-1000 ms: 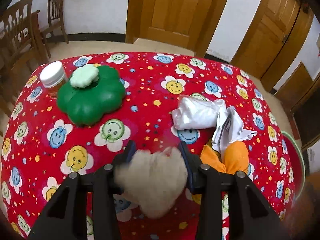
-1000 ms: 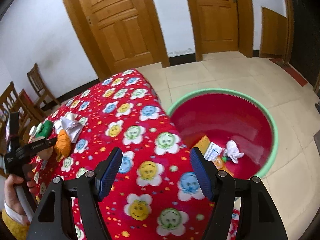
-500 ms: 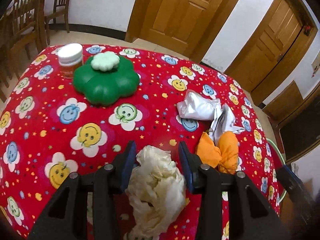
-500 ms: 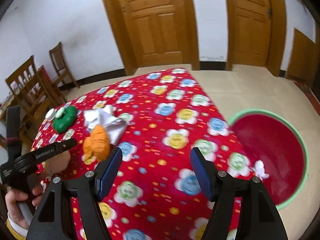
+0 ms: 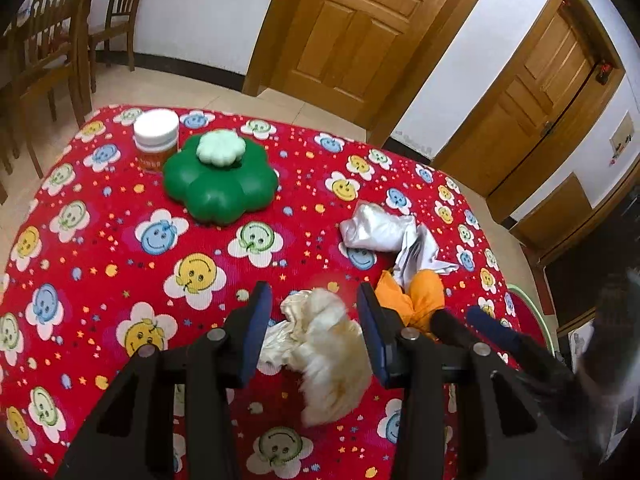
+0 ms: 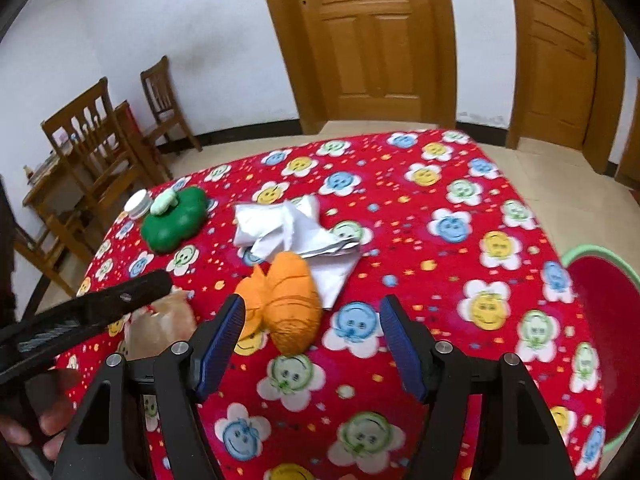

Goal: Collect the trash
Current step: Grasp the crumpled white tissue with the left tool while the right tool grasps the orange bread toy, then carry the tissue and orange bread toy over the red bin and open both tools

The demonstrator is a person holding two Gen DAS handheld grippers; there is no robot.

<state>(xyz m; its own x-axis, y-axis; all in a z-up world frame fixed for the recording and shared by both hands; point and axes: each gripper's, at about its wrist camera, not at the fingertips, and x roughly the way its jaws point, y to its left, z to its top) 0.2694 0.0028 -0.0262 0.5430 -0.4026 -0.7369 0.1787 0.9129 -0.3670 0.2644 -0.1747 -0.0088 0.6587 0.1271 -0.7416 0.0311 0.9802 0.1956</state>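
Note:
My left gripper (image 5: 316,312) has its jaws wide apart with a crumpled beige wrapper (image 5: 324,344) loose between them over the red smiley tablecloth (image 5: 120,264); I cannot tell if it touches the cloth. The wrapper also shows in the right wrist view (image 6: 160,328) under the left gripper. My right gripper (image 6: 312,332) is open and empty, just short of an orange peel (image 6: 286,300), which also shows in the left wrist view (image 5: 416,296). Crumpled white and silver packaging (image 6: 288,228) lies behind the peel.
A green flower-shaped box (image 5: 220,180) and a white-lidded jar (image 5: 156,140) stand at the table's far left. A red basin with a green rim (image 6: 604,320) sits on the floor to the right of the table. Wooden chairs (image 6: 96,148) stand at the left.
The left gripper's jaws have opened and the beige wrapper now sits loose between them. The right gripper has swung left from the basin to the table, close to the orange peel.

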